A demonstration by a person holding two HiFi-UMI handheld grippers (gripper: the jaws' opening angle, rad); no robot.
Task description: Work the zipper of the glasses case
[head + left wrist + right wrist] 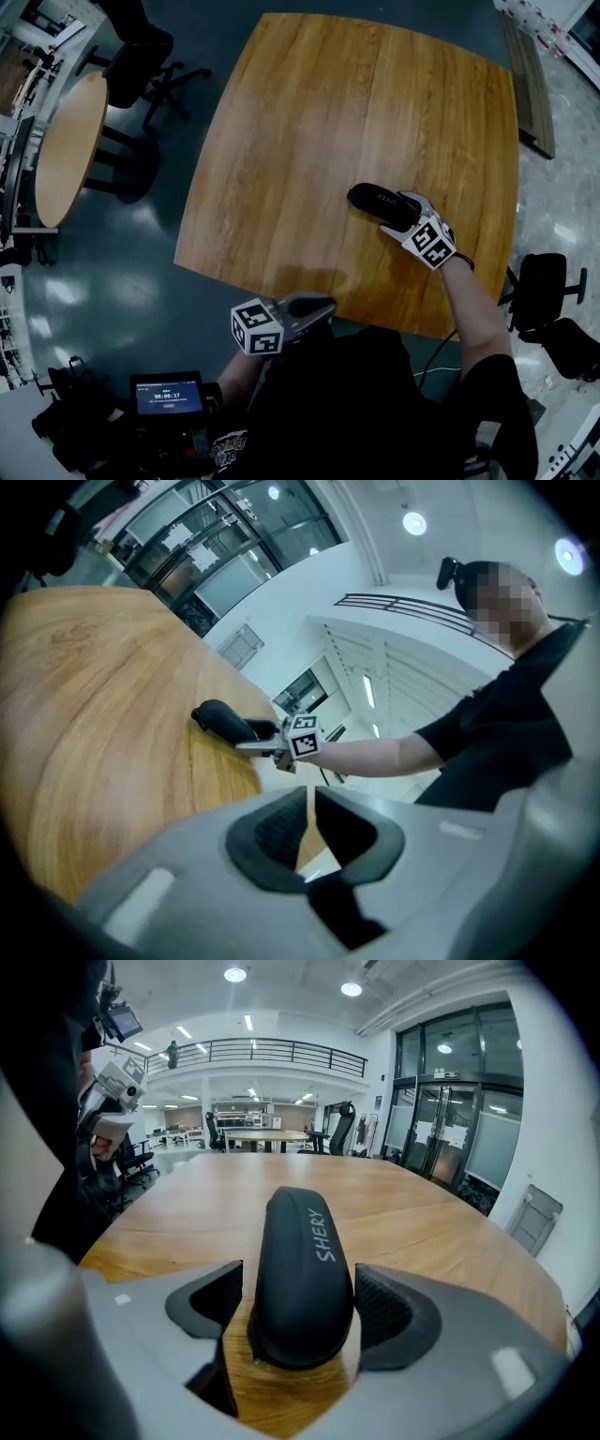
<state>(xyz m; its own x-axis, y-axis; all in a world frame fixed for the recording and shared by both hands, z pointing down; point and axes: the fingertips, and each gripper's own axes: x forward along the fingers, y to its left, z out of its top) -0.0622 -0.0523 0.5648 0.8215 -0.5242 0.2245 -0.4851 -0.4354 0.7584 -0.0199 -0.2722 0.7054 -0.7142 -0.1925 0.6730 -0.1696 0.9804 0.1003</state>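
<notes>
1. The case [302, 1241] lies flat on the table [309, 141], near its right edge. Its long axis runs straight away from the right gripper [298, 1290].
2. Right jaws are wide open and straddle the case's near end. There's a gap at the left pad and the right pad is just beside it, so no grip yet.
3. The left gripper [309, 803] is almost closed to a thin slit and empty. It's off the table's near edge, well apart from the case.
4. The zipper isn't visible. My guess: right clamps, left comes in for the pull.
</notes>
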